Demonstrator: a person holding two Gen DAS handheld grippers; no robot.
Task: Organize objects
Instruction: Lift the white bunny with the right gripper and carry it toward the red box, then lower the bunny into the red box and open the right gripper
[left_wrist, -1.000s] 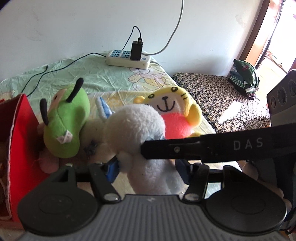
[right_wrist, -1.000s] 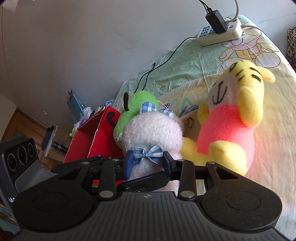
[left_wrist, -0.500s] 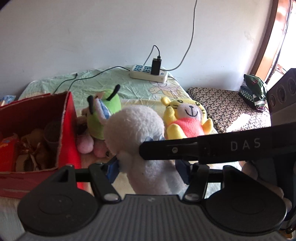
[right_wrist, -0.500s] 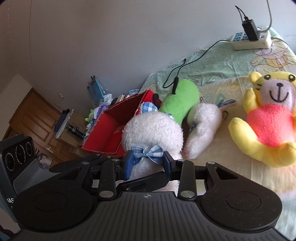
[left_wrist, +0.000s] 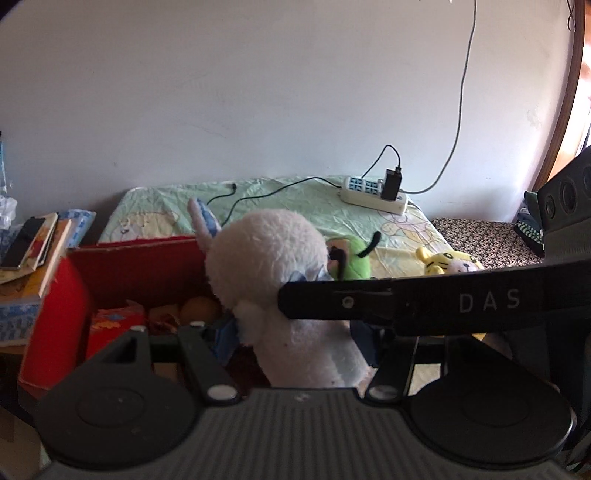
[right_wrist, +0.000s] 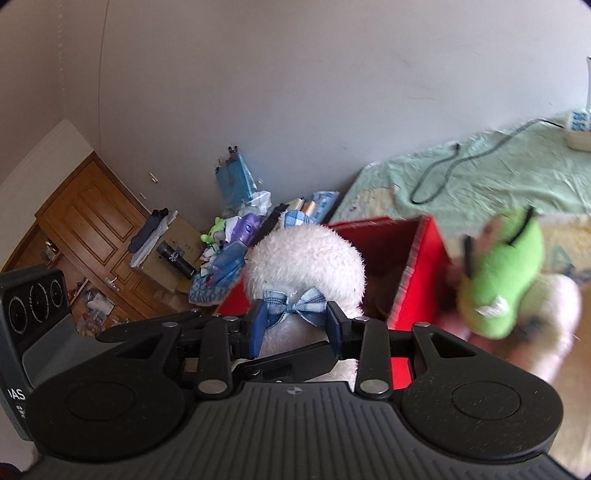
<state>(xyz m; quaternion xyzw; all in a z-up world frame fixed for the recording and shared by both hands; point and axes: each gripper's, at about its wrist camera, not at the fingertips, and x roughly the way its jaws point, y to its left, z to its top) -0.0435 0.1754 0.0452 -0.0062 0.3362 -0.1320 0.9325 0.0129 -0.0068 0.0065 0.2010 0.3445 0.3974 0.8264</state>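
Note:
Both grippers hold one white plush rabbit (left_wrist: 266, 266) off the bed. My left gripper (left_wrist: 295, 341) is shut on its body, blue pads pressed into the fur. My right gripper (right_wrist: 295, 325) is shut on its neck at the blue checked bow (right_wrist: 295, 306). The right gripper's black finger (left_wrist: 406, 302) crosses the left wrist view in front of the rabbit. The open red box (left_wrist: 66, 295) lies just behind and below the rabbit (right_wrist: 306, 258), with several items inside. A green plush (right_wrist: 506, 273) leans beside the box's right wall (right_wrist: 417, 258).
A yellow tiger plush (left_wrist: 443, 260) lies on the bed right of the green plush (left_wrist: 351, 258). A power strip (left_wrist: 373, 194) with cables sits by the wall. Books (left_wrist: 33, 251) are stacked left of the box. Clutter and a wooden door (right_wrist: 92, 236) fill the far left.
Both grippers have carried the white rabbit up and to the left, away from the other plush toys. The red box has come from the left edge to right under it.

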